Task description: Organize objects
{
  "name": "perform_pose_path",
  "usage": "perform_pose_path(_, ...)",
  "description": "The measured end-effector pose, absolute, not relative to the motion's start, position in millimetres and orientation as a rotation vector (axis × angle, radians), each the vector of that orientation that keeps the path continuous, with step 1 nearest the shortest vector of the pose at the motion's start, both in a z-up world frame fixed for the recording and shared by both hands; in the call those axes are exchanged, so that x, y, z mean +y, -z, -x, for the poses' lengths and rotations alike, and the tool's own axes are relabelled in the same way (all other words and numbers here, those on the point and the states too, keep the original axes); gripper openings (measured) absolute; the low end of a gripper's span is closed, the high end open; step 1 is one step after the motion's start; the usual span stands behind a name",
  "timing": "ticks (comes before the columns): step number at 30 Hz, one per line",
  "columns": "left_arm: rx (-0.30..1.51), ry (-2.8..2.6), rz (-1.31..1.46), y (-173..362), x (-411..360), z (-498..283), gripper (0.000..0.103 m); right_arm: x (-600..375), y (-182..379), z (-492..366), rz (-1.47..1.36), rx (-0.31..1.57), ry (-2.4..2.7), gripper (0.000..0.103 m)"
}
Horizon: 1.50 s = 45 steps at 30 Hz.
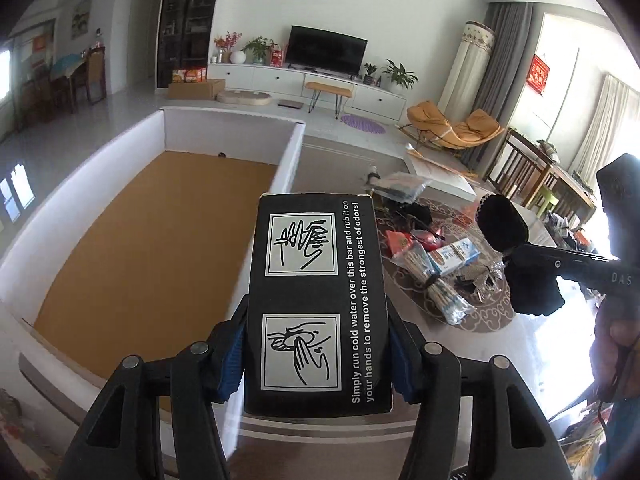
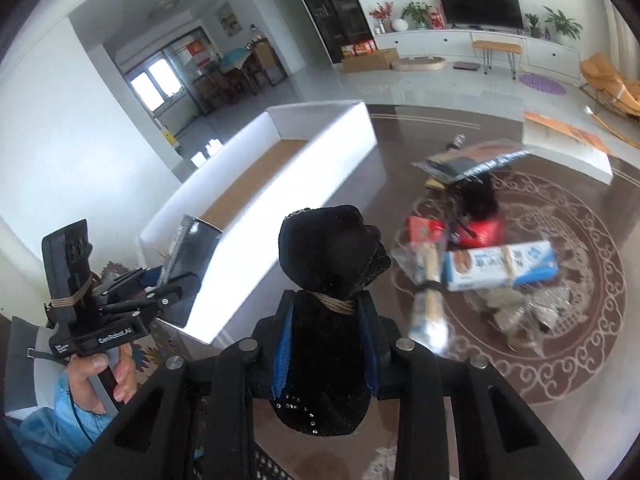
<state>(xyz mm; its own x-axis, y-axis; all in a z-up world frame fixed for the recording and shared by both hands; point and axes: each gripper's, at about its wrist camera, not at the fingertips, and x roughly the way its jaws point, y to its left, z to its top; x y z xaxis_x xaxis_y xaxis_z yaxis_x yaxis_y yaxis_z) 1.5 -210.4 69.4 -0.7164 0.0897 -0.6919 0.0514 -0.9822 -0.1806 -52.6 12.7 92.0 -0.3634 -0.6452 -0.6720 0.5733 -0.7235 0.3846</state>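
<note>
Left wrist view: the left gripper (image 1: 318, 354) clamps a black box (image 1: 316, 300), long axis pointing ahead, beside the white tray (image 1: 286, 164) at centre left. Right gripper (image 2: 325, 354) grips a black pouch (image 2: 328, 320), farther from the tray.

White box (image 1: 294, 148) interior open — brown floor (image 1: 152, 232) bare, top unobstructed; near wall (image 2: 280, 216) must be cleared. Clutter pile (image 2: 492, 264) crowds the patterned rug (image 2: 580, 344) — dark floor strip (image 2: 384, 168) between box and pile is passable.
</note>
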Motion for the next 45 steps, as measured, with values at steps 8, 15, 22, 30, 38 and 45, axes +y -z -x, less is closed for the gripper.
perform_pose_path(8, -0.390, -3.043, 1.454, -45, -342, 12, 0.058, -167, -87, 79, -1.027, -0.093, 1.967, 0.033)
perform_pose_path(15, -0.309, -3.188, 1.494, -37, -354, 5, 0.073, -165, -61, 86, -1.048, -0.098, 2.068, 0.076)
perform_pose_path(22, -0.409, -2.972, 1.152, -72, -239, -15, 0.077, -22, -22, 49, -0.978, 0.218, 2.447, 0.093)
perform_pose_path(30, -0.186, -2.683, 1.149, -9, -62, -18, 0.103, 153, 42, 17, -1.252, 0.356, 2.741, 0.093)
perform_pose_path(38, -0.126, -2.689, 1.333, 61, -38, 30, 0.103, 203, 60, 5, -1.344, 0.195, 2.817, 0.093)
perform_pose_path(45, -0.031, -2.738, 1.388, 71, -41, 58, 0.103, 210, 68, 13, -1.405, 0.095, 2.800, 0.102)
